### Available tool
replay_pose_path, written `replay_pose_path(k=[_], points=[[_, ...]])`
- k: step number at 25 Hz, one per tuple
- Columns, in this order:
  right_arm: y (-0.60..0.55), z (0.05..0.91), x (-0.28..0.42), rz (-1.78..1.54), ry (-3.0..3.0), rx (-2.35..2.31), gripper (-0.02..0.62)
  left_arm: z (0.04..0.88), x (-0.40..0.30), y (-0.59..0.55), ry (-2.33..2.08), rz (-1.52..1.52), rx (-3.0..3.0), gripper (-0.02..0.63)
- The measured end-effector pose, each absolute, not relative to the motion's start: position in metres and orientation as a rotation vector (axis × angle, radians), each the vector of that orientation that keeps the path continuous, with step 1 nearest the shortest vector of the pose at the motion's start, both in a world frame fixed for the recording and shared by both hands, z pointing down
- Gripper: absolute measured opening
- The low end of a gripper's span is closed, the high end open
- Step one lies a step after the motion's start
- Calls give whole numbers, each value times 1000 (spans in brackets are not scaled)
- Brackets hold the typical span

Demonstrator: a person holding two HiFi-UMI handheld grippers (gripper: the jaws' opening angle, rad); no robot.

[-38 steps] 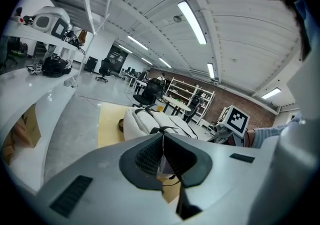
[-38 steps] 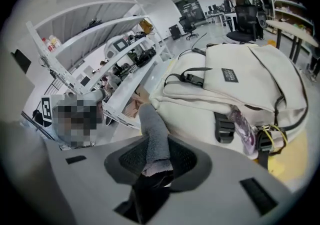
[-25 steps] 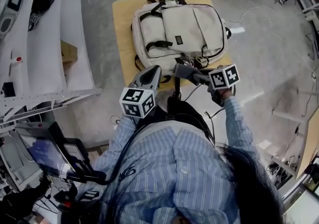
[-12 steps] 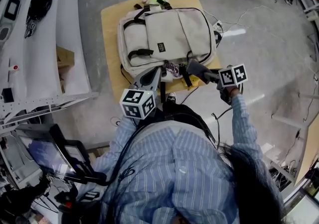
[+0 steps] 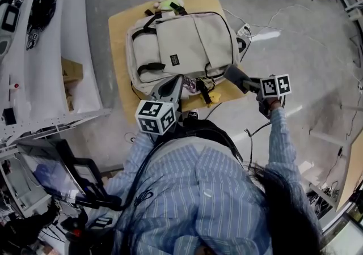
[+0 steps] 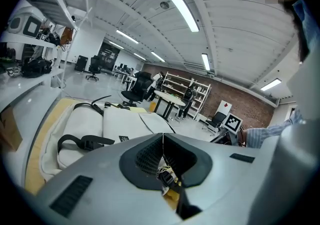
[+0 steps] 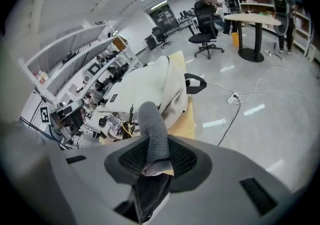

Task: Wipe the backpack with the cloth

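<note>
the right gripper (image 7: 156, 155) is clamped on a grey cloth (image 7: 152, 129). the cloth is rolled into a thick finger and sticks out past the jaw tips toward 12 o'clock in the right gripper view. in the head view the right gripper (image 5: 233, 73) sits at the 4 o'clock corner of the backpack (image 5: 181, 44). the cloth (image 5: 231, 71) is just beside the bag's edge, and whether they touch cannot be told.

the left gripper (image 6: 162, 141) has its jaws pressed together with nothing between them. in the head view the left gripper (image 5: 172, 85) points toward 12 o'clock with its tip at the backpack's 6 o'clock edge. a bunch of charms (image 5: 201, 85) hangs there, at the tip's 3 o'clock.

the beige backpack lies flat on a wooden table (image 5: 119, 27), front pocket up and handle end toward 11 o'clock. black straps (image 5: 148, 68) cross its 8 o'clock part, and a small black label (image 5: 172, 59) sits near the middle. in the left gripper view the backpack (image 6: 120, 124) spreads beyond the jaws. in the right gripper view the backpack (image 7: 150, 86) rises behind the cloth.

a white shelf (image 5: 39, 67) stands at the table's 9 o'clock. a power strip (image 5: 245, 28) lies on the floor at the backpack's 2 o'clock. the person's striped shirt (image 5: 198, 191) fills the 6 o'clock part of the head view.
</note>
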State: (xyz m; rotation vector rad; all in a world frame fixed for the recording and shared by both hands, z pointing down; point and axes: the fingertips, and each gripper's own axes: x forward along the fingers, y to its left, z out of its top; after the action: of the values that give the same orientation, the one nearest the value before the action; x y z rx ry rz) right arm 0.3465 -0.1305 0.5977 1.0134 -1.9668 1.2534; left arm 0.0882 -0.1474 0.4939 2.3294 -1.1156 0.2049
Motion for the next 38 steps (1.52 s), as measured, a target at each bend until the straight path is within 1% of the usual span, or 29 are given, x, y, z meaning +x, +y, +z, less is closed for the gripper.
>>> replay_pose_path(k=[7,12,16,25,32,38], points=[[-136,602,368,1270,-1959,1019,110,495,97,-159,-1117,216,2331,8],[-132,599,364,1204,-2030,859,110,497,99,-158,-1120,222,2329,8],[-127,604,375,1156,-2006,767,110,500,96,-158,-1134,227,2317,8],[-131,606,415,1253,-1824,889,110,497,89,-163,-1131,240,2312,8],[-165,600,390,1446,-1818,992,110,497,78,-179,-1112,249,2322,8],[-208,582,373,1433,-1786,1012,110,493,57,-207,-1109,230,2323,8]])
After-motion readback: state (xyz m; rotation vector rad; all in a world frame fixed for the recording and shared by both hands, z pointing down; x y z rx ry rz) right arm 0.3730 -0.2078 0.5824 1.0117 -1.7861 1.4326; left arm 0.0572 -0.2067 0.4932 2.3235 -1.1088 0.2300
